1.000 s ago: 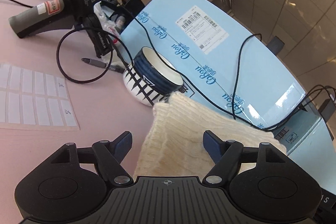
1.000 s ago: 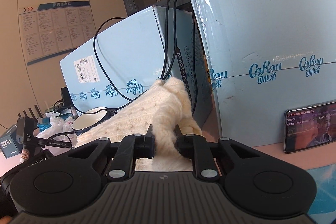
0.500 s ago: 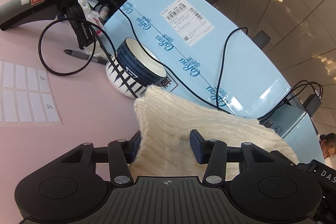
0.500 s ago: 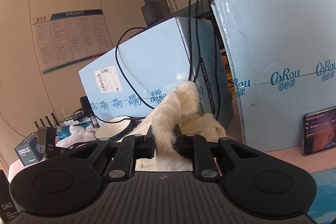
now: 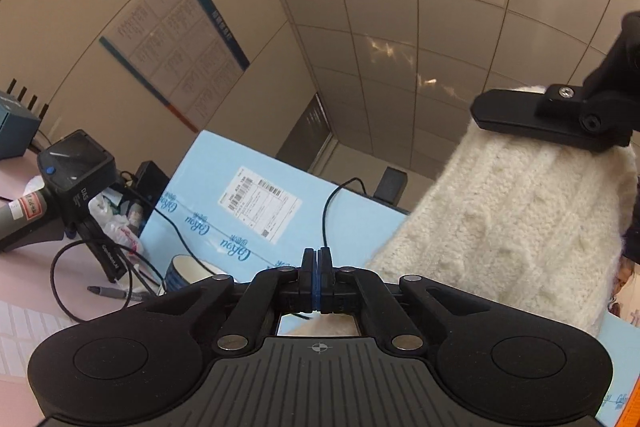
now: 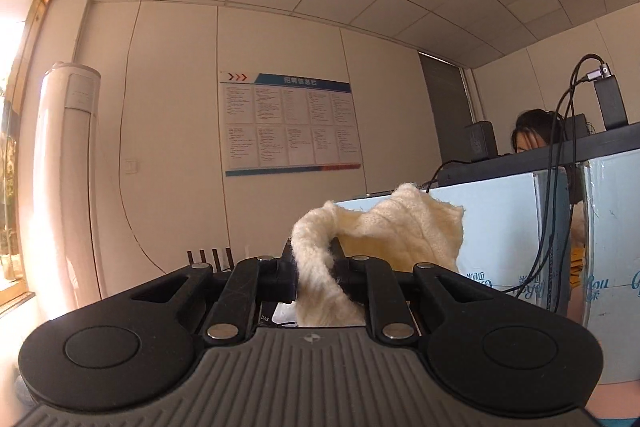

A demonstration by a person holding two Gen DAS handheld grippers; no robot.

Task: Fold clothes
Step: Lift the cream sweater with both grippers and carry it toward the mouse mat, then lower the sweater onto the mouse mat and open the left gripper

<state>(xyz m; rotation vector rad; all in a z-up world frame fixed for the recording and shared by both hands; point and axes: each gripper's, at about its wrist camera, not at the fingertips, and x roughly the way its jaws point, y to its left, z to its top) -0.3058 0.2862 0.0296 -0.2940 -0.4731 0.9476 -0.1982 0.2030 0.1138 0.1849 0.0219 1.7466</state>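
A: Where was the sweater [image 5: 516,227]?

B: Cream cable-knit, up off the table. In the left wrist view it hung from the right gripper [image 5: 552,123] at upper right, draping down twd the lower middle, in front of the blue box [image 5: 208,183].

A: R gripper's state?

B: Clamped tight on the knit. In its own view a thick fold of sweater [image 6: 320,267] was squeezed between the jaws of the right gripper [image 6: 316,269], w/ more fabric bunched up just past the tips.

A: And the left gripper [image 5: 317,267]?

B: Jaws fully together, blue pads touching. No cloth visible between the pads themselves. A bit of cream knit showed thru the gap under the linkage, but couldn't tell if any was pinched.

A: Anything else on the desk?

B: Left side of the left view: another handheld gripper unit [image 5: 60,191] lying on the pink table [image 5: 24,275], a black cable [image 5: 60,291] looped beside it, a pen [image 5: 116,293], and the blue-and-white bowl [image 5: 188,271] just behind the left gripper's linkage. A 2nd person's head [image 6: 536,131] showed behind the boxes in the right view.
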